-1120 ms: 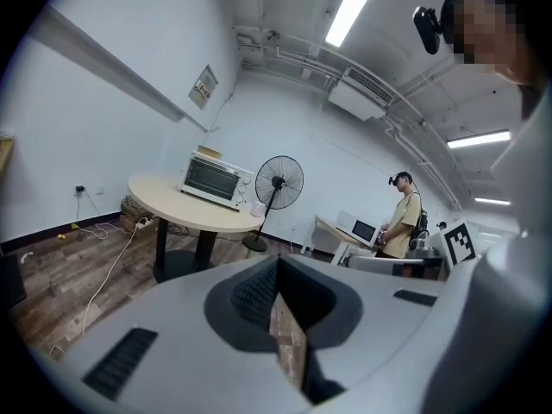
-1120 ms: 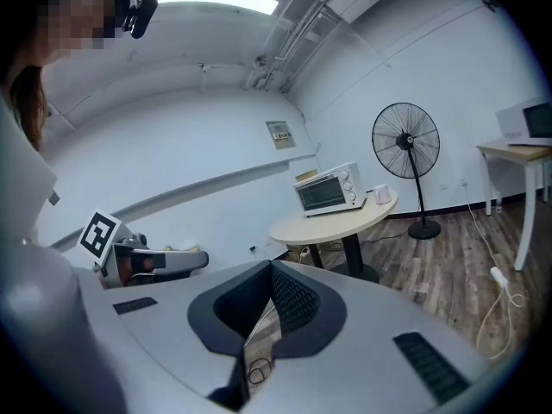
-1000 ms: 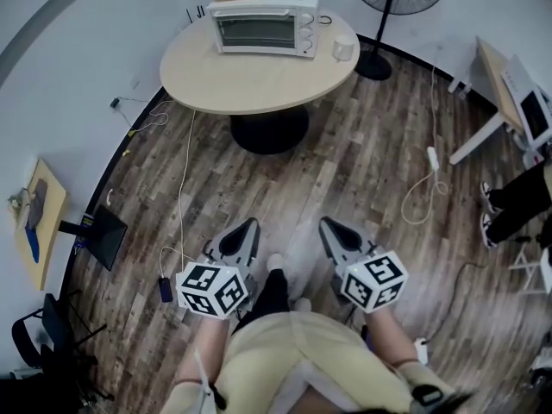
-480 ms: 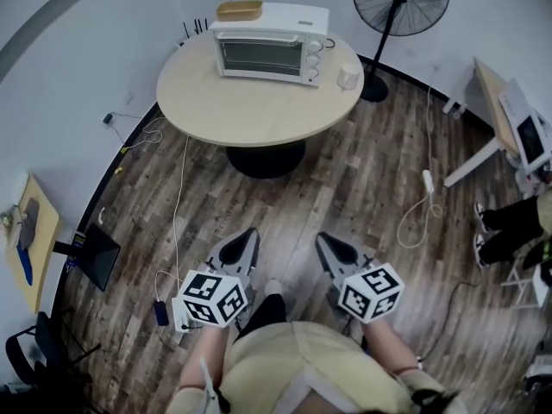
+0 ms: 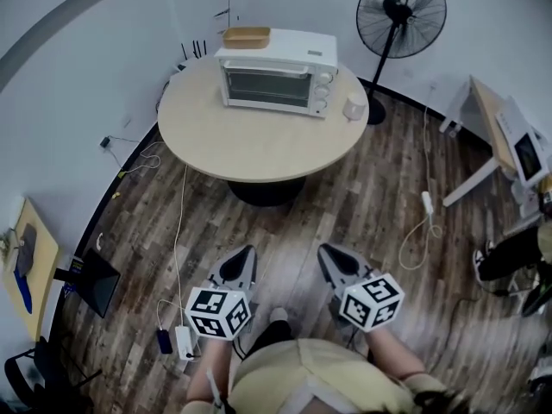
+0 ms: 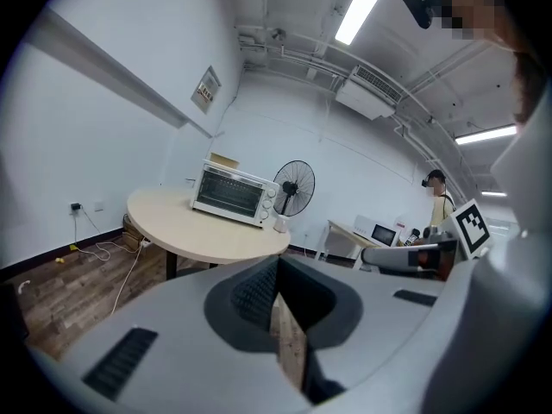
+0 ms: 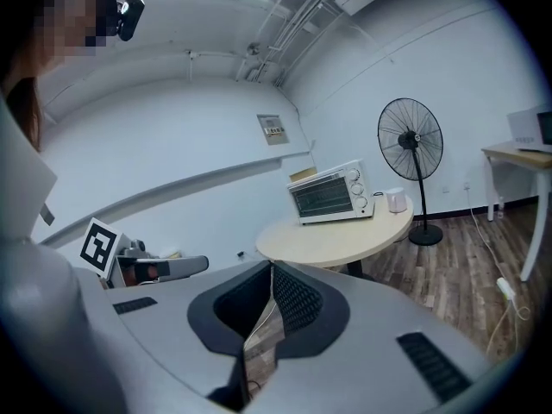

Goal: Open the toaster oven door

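Note:
The white toaster oven [image 5: 276,83] stands at the far side of the round beige table [image 5: 250,149], its glass door shut and its knobs on the right. Both grippers are held over the wooden floor, well short of the table and apart from it. My left gripper [image 5: 243,254] and right gripper [image 5: 326,252] point toward the table, each shut with nothing held. In the left gripper view the oven [image 6: 231,191] shows far ahead beyond the closed left gripper [image 6: 276,262]. In the right gripper view the oven [image 7: 332,192] lies far beyond the closed right gripper [image 7: 271,268].
A white cup [image 5: 354,106] sits right of the oven and a wooden tray [image 5: 246,35] on top of it. A standing fan [image 5: 401,11] is behind the table. Cables [image 5: 178,231] and a power strip [image 5: 183,341] lie on the floor at left. A desk [image 5: 487,115] stands at right.
The table and oven have grown larger and slid lower in the head view. Both grippers have travelled forward toward the table with the person, still shut.

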`<state>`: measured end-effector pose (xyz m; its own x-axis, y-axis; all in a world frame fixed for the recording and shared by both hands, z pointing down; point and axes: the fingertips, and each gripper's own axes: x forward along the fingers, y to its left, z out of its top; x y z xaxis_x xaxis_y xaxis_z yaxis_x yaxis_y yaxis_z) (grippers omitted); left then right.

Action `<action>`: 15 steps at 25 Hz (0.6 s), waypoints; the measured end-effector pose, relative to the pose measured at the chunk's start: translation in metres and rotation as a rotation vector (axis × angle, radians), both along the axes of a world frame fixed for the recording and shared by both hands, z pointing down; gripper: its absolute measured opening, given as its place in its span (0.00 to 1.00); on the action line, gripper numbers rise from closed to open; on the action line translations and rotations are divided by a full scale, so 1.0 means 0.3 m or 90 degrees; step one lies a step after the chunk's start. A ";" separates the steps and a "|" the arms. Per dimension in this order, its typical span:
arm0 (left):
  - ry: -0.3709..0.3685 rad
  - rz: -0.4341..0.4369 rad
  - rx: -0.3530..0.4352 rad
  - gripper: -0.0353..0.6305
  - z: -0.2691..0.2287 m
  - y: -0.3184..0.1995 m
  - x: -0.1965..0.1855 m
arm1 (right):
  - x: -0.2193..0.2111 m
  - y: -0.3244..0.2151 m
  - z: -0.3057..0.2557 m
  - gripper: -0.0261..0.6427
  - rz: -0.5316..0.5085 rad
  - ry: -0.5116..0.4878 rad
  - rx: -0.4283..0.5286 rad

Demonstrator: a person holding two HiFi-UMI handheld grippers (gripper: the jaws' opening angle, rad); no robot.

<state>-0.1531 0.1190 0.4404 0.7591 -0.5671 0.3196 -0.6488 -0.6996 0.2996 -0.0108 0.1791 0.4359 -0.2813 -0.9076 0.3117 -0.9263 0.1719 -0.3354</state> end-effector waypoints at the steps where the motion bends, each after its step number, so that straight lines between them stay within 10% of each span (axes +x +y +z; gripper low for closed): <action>1: -0.001 -0.001 -0.001 0.06 -0.002 -0.018 -0.006 | -0.005 -0.023 -0.006 0.04 -0.002 0.003 0.002; 15: -0.005 -0.045 0.016 0.06 -0.016 -0.180 -0.107 | -0.071 -0.285 -0.038 0.05 -0.033 -0.024 0.000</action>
<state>-0.1851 0.0648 0.4356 0.7145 -0.6270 0.3104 -0.6990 -0.6590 0.2777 -0.0320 0.0937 0.4247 -0.3392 -0.8917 0.2997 -0.9027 0.2188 -0.3706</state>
